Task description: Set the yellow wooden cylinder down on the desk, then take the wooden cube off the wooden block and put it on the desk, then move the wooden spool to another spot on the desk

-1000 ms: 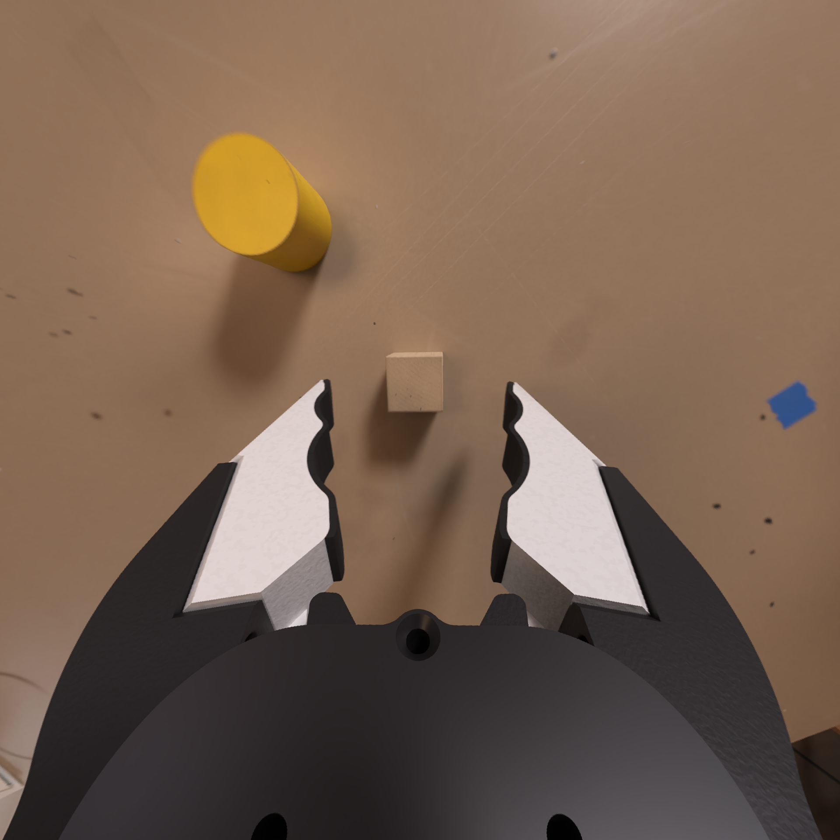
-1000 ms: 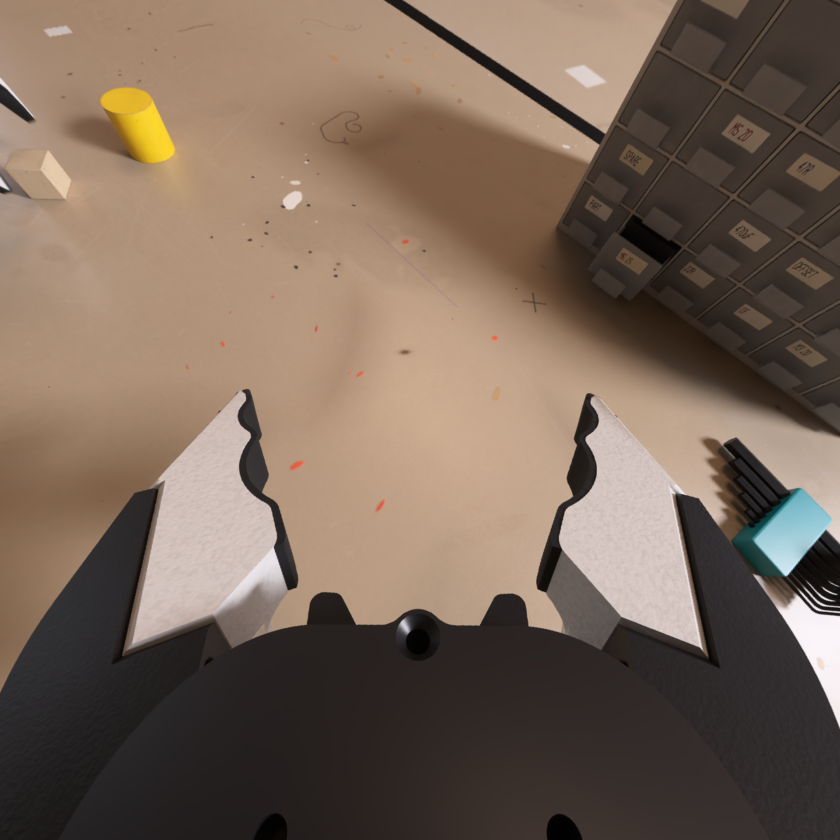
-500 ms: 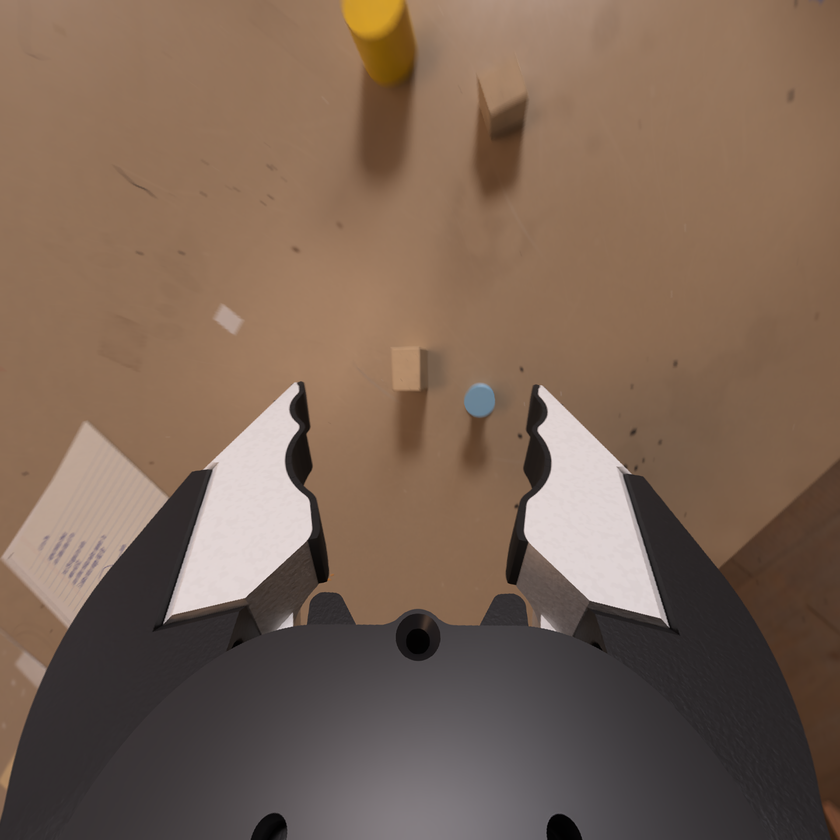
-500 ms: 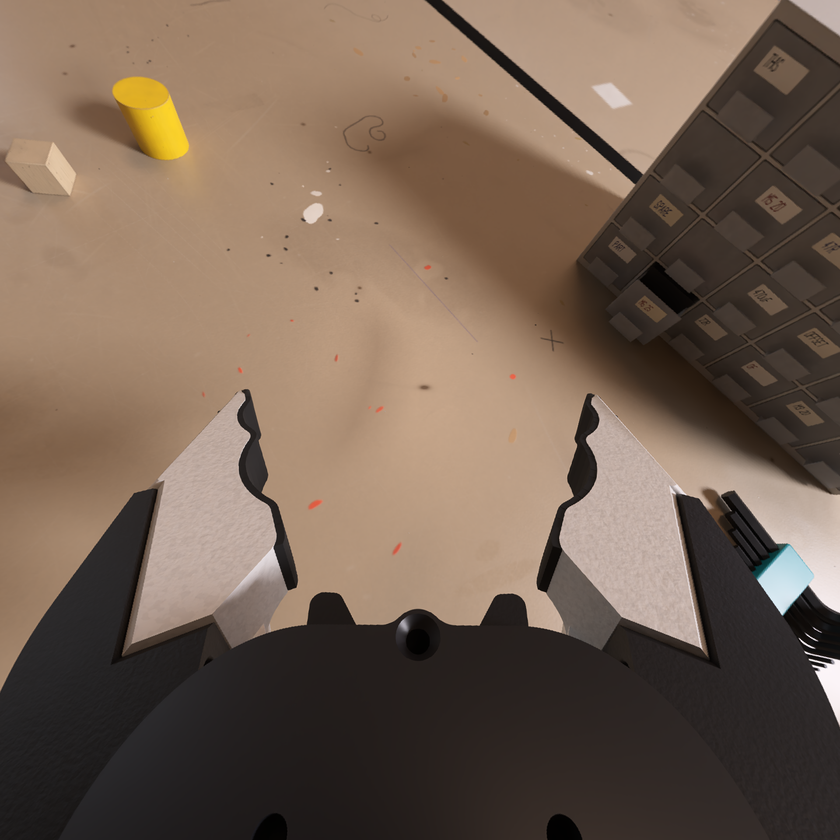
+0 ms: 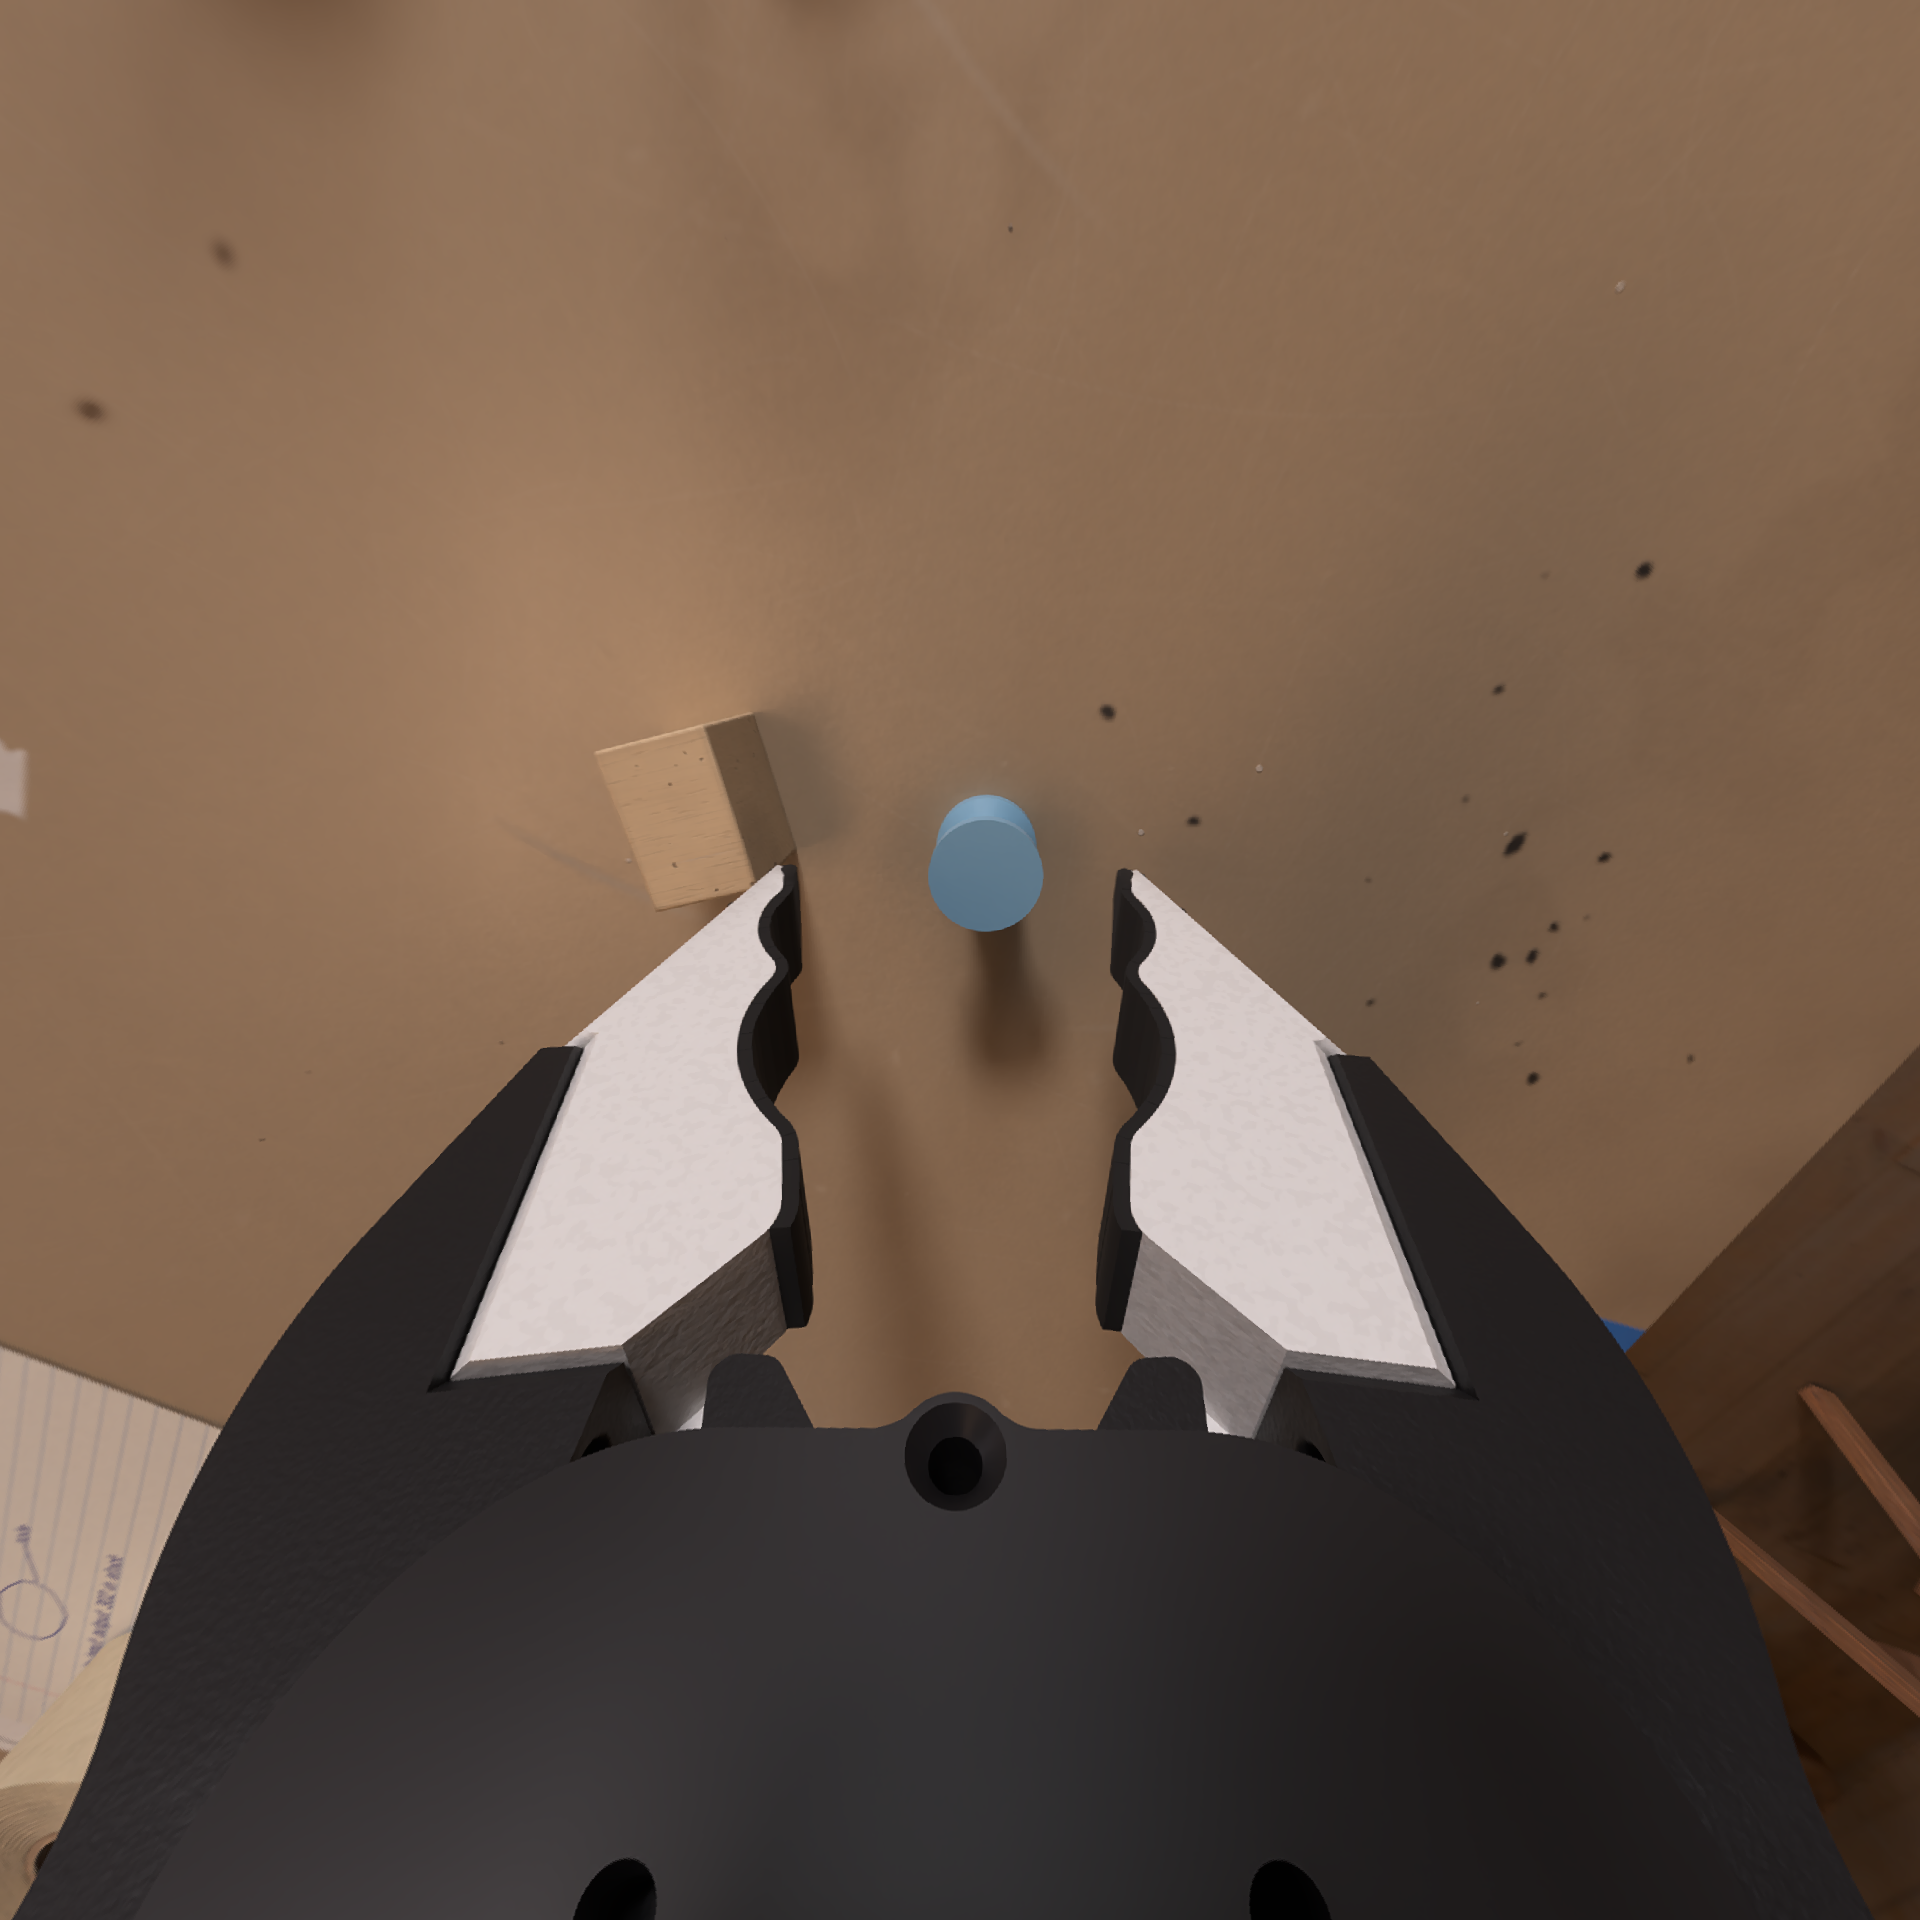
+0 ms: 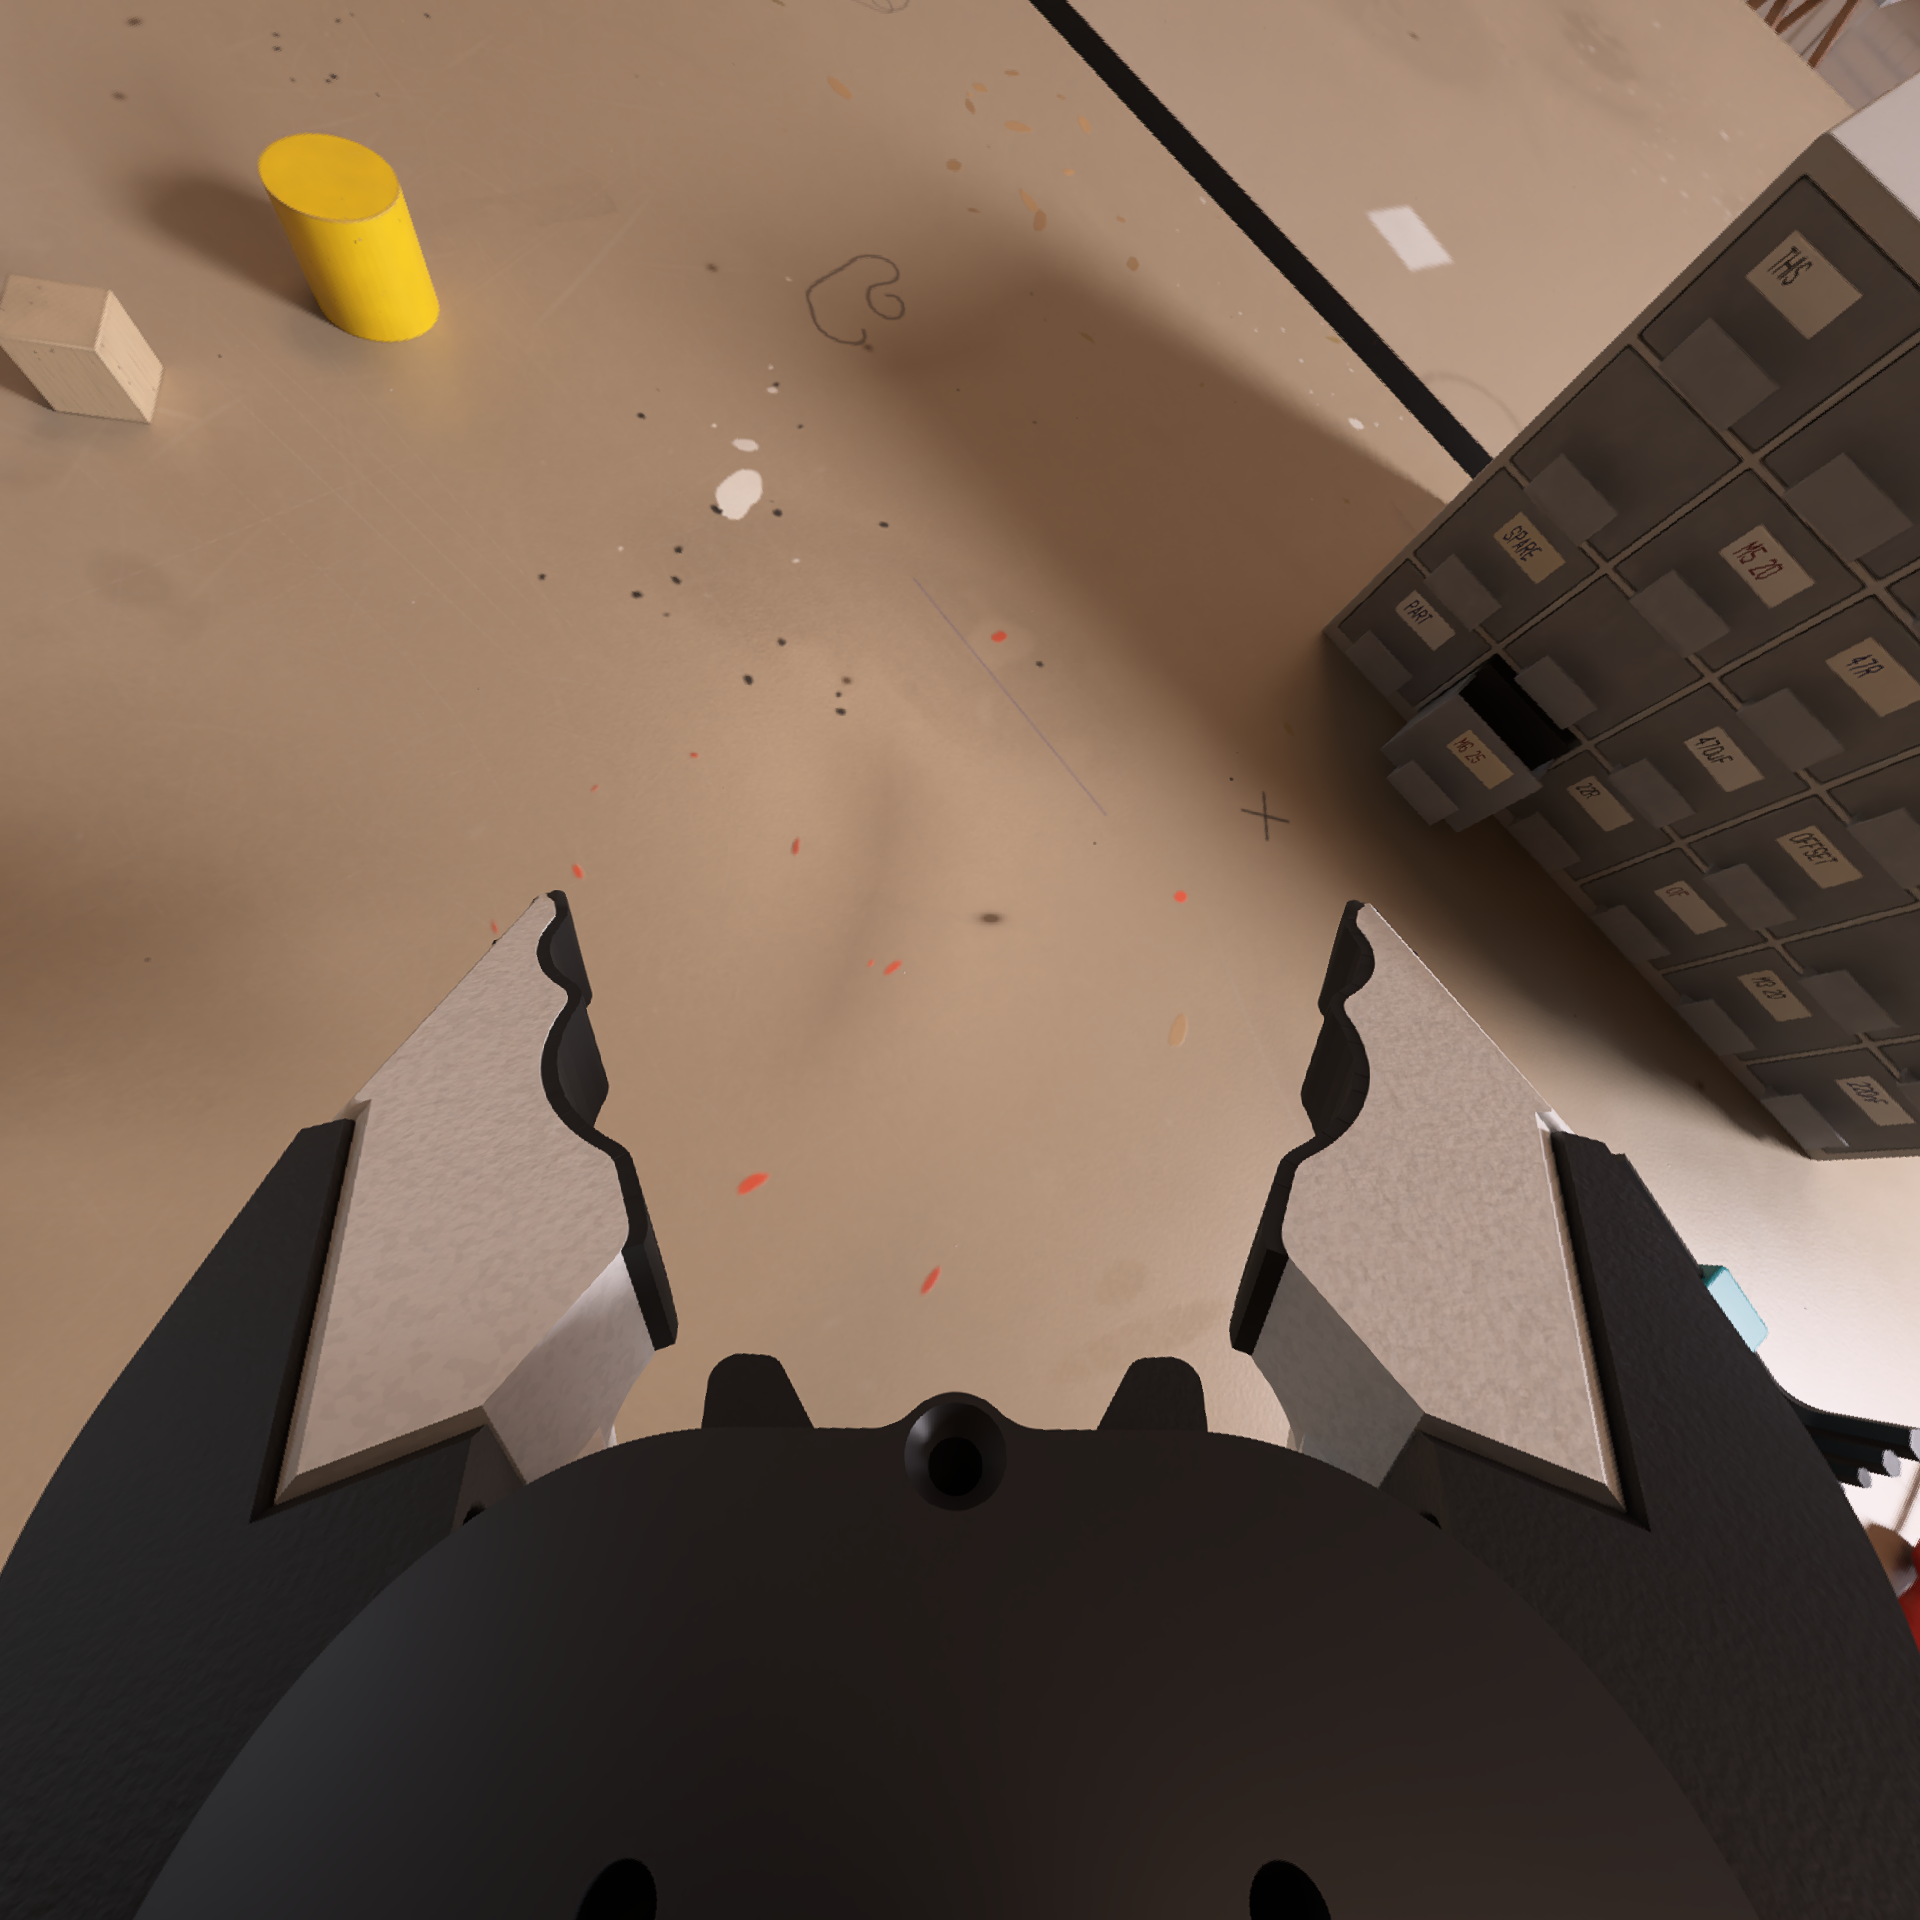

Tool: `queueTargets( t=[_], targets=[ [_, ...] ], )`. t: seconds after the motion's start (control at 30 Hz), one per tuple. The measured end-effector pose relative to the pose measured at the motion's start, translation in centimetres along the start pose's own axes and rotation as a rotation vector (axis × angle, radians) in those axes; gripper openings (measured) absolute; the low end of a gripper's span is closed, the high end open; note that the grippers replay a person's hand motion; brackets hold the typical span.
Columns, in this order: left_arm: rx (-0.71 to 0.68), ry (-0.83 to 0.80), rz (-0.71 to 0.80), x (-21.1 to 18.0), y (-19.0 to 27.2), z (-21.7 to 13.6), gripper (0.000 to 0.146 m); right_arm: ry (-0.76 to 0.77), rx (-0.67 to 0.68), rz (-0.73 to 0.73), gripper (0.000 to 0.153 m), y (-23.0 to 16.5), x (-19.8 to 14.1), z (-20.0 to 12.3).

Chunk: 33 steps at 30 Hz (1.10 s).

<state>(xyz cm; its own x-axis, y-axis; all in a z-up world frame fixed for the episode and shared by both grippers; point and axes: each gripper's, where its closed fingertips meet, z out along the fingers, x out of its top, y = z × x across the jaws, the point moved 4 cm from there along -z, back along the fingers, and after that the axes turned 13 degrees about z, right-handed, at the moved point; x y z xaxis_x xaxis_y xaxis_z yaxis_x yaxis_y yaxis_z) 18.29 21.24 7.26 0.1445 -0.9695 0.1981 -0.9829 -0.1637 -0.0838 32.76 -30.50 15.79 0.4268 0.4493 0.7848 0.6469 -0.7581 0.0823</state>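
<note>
In the left wrist view a small blue wooden spool [image 5: 985, 862] stands on the brown desk [image 5: 1039, 416], just ahead of my left gripper [image 5: 951, 883] and in line with the gap between its fingertips. That gripper is open and empty. A light wooden block [image 5: 691, 810] lies on the desk beside the left fingertip. In the right wrist view the yellow wooden cylinder [image 6: 353, 239] stands on the desk at the far left, with the wooden cube [image 6: 83, 348] to its left. My right gripper [image 6: 956, 904] is wide open and empty, well short of both.
A grey cabinet of small drawers [image 6: 1662, 675] stands at the right, one drawer pulled out. A teal hex key set [image 6: 1735, 1304] peeks out behind the right finger. A sheet of paper [image 5: 73, 1538] lies at the lower left; the desk edge [image 5: 1766, 1216] runs at the lower right.
My left gripper has left the cube and cylinder, come down close to the blue spool and narrowed its jaws. The right gripper has drifted a little forward, still open.
</note>
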Motion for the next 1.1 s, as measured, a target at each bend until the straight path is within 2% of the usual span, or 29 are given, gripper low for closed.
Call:
queueTargets(
  t=[0.1,0.2,0.33,0.47,0.6,0.7,0.87,1.0,1.1],
  targets=[
    [-0.028,-0.027,-0.011,-0.2,0.2,0.9,0.05,-0.001,-0.002,0.004,0.139,0.1,-0.1,0.0],
    [-0.075,-0.066,-0.029,-0.4,0.4,1.5,0.023,0.0,-0.002,0.007,0.139,0.2,-0.3,0.0],
    [-0.006,-0.017,-0.132,-0.5,-0.6,0.0,0.023,0.013,0.009,0.018,0.138,0.4,-0.5,0.0],
    [0.183,0.11,-0.31,0.2,-2.3,-4.8,0.023,0.026,0.025,0.03,0.138,0.7,-1.0,-0.2],
    [0.338,0.257,-0.447,4.3,-3.2,-10.5,0.023,0.042,0.046,0.045,0.138,1.0,-1.5,-0.4],
    [0.383,0.234,-0.467,8.9,-3.6,-12.2,0.023,0.058,0.065,0.052,0.138,1.2,-1.8,-0.6],
    [0.349,0.214,-0.44,17.3,-5.1,-9.6,0.023,0.077,0.085,0.074,0.138,1.6,-2.7,-1.0],
    [0.3,0.219,-0.41,22.8,-6.7,-4.6,0.023,0.087,0.082,0.099,0.137,2.3,-3.6,-1.7],
    [0.265,0.225,-0.424,25.4,-7.9,-0.6,0.023,0.096,0.079,0.117,0.137,2.9,-4.2,-2.2]
  ],
)
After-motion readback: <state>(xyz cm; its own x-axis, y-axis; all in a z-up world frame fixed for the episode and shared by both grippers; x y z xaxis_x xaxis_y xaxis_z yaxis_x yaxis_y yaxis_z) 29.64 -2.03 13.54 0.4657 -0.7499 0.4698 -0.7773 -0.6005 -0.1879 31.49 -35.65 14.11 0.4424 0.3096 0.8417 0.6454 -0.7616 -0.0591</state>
